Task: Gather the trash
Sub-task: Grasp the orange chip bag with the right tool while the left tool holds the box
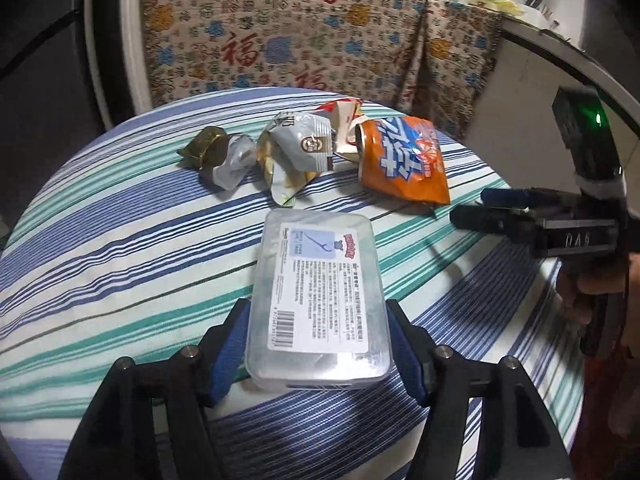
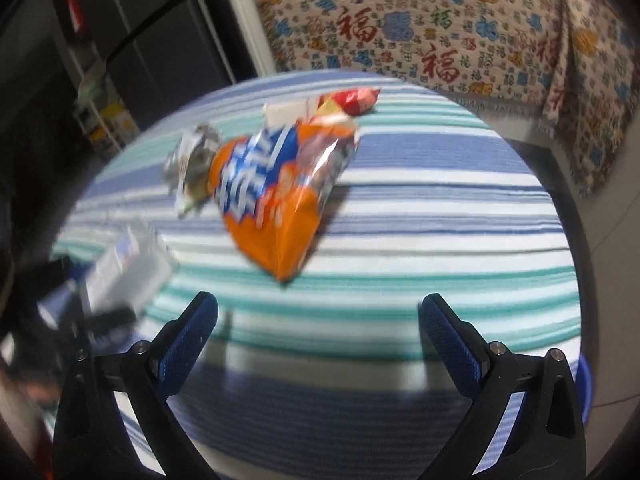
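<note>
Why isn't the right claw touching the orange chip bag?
Apart. The right wrist view shows the right claw wide open, with striped cloth between it and the orange chip bag.

— What can be read? "DAS" in pale letters on the black body of the right gripper [image 1: 486, 207].

— And elsewhere? The red character 福 repeats across the patterned cloth [image 1: 280, 36]. The clear plastic box [image 1: 316, 300] carries a barcode label, its print too small to read.

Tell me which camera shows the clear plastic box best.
The left wrist view: the box sits sharp and central between the left gripper pads, label readable. The right wrist view catches it only blurred at its left edge, partly behind dark gripper parts.
</note>
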